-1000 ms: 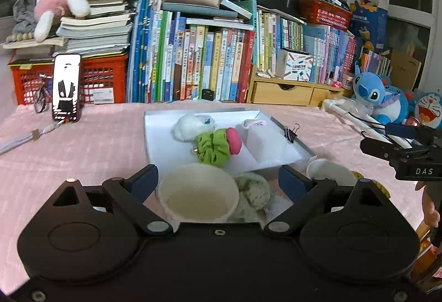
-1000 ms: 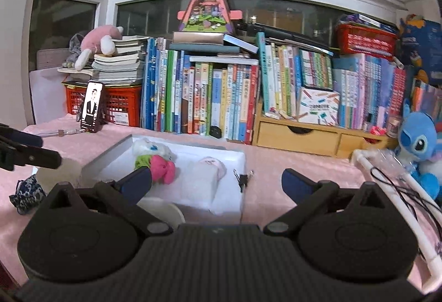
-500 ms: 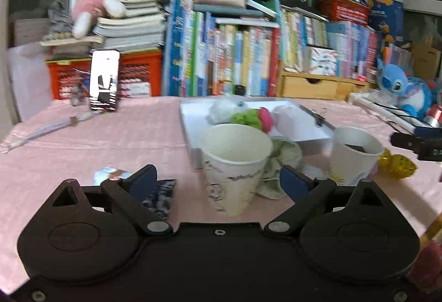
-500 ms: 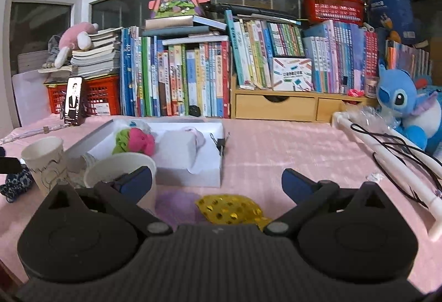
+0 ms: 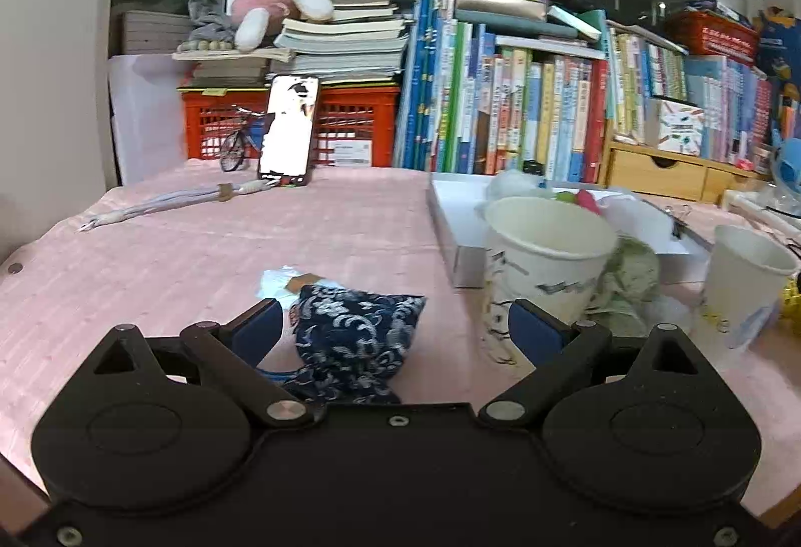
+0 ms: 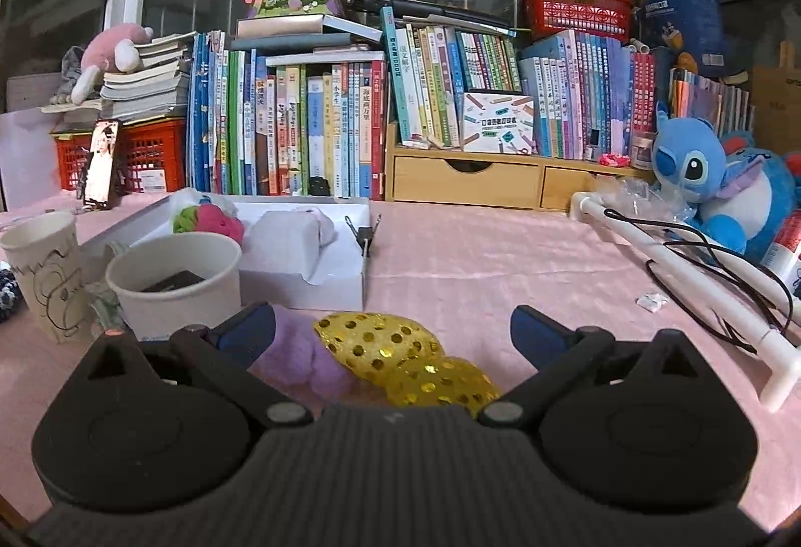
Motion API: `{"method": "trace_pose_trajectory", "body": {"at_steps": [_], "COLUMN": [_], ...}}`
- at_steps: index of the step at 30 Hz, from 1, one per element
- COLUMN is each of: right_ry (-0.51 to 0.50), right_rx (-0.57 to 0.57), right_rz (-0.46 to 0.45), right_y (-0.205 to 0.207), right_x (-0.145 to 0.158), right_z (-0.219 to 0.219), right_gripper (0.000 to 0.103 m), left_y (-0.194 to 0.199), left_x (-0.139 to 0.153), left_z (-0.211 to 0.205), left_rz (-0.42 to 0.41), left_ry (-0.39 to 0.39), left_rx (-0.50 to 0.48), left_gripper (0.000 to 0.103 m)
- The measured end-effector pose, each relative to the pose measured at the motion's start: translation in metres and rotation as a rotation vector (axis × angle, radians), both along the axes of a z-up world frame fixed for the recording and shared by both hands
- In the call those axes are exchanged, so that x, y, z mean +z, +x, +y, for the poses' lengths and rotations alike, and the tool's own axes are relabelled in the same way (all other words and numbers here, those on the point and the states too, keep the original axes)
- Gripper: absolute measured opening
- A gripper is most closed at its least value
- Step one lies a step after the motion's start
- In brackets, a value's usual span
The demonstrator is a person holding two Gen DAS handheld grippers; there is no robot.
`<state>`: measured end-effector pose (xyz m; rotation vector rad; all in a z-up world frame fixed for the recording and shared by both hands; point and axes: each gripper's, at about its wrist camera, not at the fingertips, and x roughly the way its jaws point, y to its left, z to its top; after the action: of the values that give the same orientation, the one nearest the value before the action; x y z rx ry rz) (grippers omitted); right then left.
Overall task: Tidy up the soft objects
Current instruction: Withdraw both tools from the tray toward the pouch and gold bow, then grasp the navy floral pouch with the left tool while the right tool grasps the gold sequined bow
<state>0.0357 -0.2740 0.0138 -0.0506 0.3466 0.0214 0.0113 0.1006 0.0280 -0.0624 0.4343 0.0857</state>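
My left gripper (image 5: 395,329) is open, low over the pink tablecloth, with a dark blue patterned cloth pouch (image 5: 350,337) lying between its fingers. My right gripper (image 6: 393,329) is open over a yellow gold-dotted soft piece (image 6: 395,347) and a purple fluffy piece (image 6: 300,357). A white tray (image 6: 305,282) holds green and pink scrunchies (image 6: 208,219) and white soft items. A green-speckled soft item (image 5: 633,277) lies between the two paper cups.
A paper cup with drawings (image 5: 543,266) stands right of the pouch; a second cup (image 6: 175,287) holds something dark. A phone (image 5: 288,136), cable, red crate, books, wooden drawers and blue plush toys (image 6: 711,181) line the back. A white rod with black wire (image 6: 701,277) lies right.
Both grippers have dropped lower toward the table. The left swung left, bringing the blue pouch between its fingers. The right came down over the yellow and purple pieces.
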Motion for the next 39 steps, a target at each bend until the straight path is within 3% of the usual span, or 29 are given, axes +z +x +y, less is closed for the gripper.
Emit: {"method": "trace_pose_trajectory", "body": {"at_steps": [15, 29, 39], "right_ry": [0.101, 0.122, 0.116], "right_rx": [-0.047, -0.05, -0.058], "right_rz": [0.07, 0.085, 0.098], "right_y": [0.014, 0.021, 0.026], "right_x": [-0.018, -0.023, -0.025], "right_z": [-0.016, -0.016, -0.015], "right_gripper": [0.103, 0.103, 0.103], "left_y": [0.022, 0.029, 0.033], "left_x": [-0.027, -0.03, -0.034], "left_z": [0.014, 0.011, 0.015], "left_rz": [0.046, 0.06, 0.096], "left_ry": [-0.035, -0.023, -0.045], "left_rx": [0.085, 0.067, 0.057], "left_gripper": [0.097, 0.095, 0.078]}}
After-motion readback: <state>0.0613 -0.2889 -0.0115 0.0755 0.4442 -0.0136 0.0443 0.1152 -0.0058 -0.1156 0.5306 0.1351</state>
